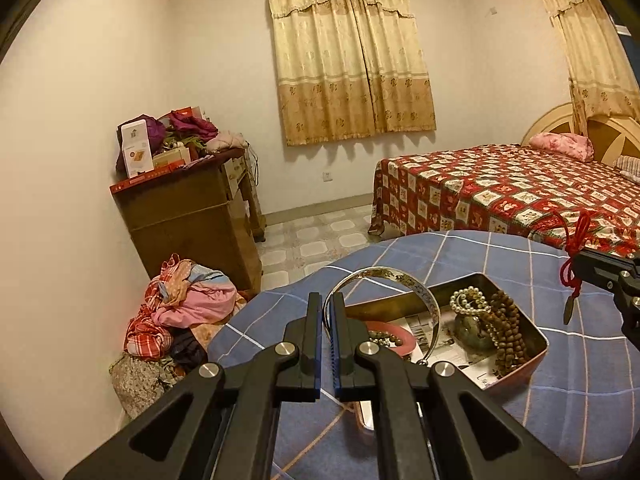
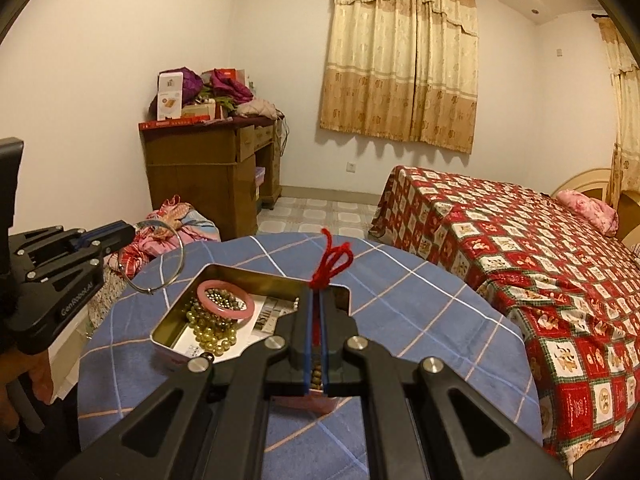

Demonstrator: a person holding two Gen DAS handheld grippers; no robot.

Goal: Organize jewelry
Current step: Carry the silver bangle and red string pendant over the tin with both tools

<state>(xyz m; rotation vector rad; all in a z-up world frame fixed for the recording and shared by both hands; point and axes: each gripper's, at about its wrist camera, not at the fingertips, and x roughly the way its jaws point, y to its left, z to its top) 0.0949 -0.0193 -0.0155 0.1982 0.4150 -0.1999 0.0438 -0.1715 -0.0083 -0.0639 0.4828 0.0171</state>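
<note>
In the left wrist view, the left gripper (image 1: pixel 329 300) is clamped on the silver bangle (image 1: pixel 384 284), held above the tin (image 1: pixel 536 336) at two o'clock; it should be lowered flat inside. In the right wrist view, the right gripper (image 2: pixel 316 300) pinches the red cord (image 2: pixel 332 262) over the tin's far corner at twelve o'clock, with the pendant hidden; it should be coiled in clear of the pink bangle (image 2: pixel 226 300).

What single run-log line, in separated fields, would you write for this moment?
left gripper: shut on silver bangle | right gripper: shut on red cord | tin: holds pink bangle, bead strands | both items held above tin
</note>
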